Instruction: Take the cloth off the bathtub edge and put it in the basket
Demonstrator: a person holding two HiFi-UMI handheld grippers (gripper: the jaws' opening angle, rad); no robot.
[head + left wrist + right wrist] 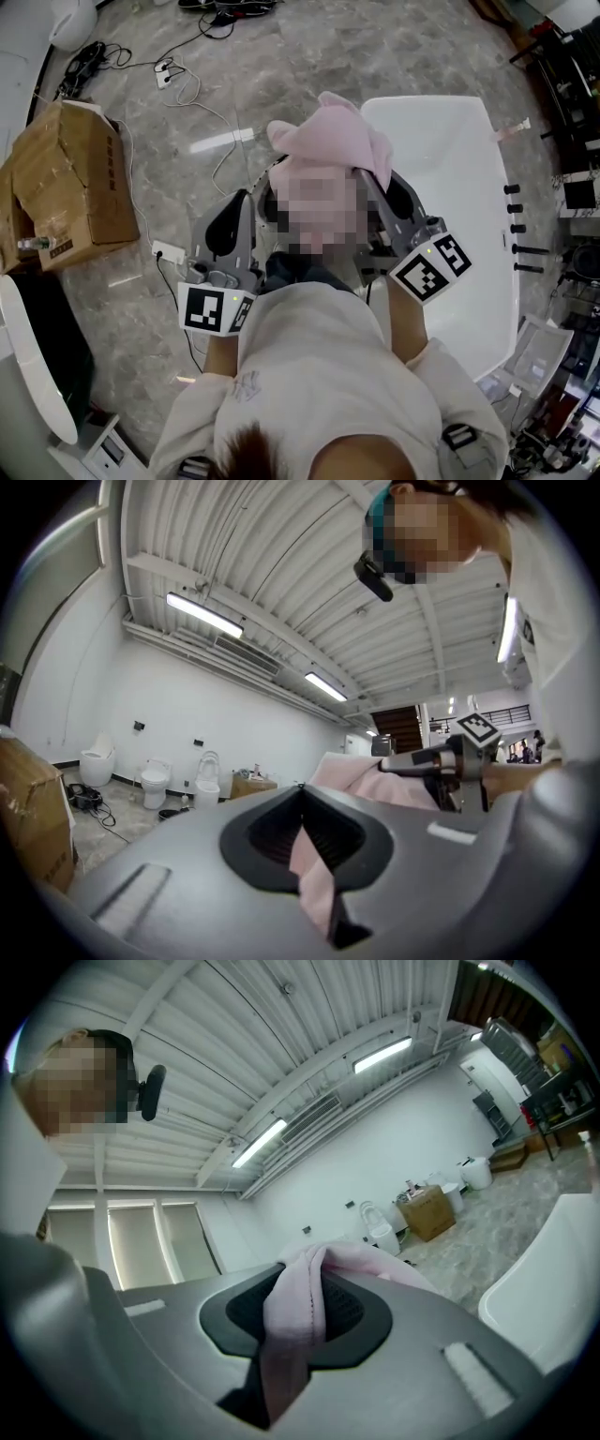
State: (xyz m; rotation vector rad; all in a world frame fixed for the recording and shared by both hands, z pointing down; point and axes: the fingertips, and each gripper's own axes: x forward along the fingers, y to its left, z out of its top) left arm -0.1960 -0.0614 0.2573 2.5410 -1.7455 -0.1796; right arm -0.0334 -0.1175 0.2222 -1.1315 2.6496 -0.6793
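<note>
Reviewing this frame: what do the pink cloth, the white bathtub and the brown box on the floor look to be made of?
The pink cloth looks like soft, terry-like fabric with a matte finish, judging by its fuzzy nap and limp folds. The bathtub is smooth, glossy white, probably acrylic or ceramic; the look leaves that open. The brown box looks like matte cardboard, with creased, dented panels.

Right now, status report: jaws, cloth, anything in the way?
Left gripper, right gripper: jaws shut on the pink cloth. Cloth held up between them, beside the bathtub. Basket not in view.
</note>
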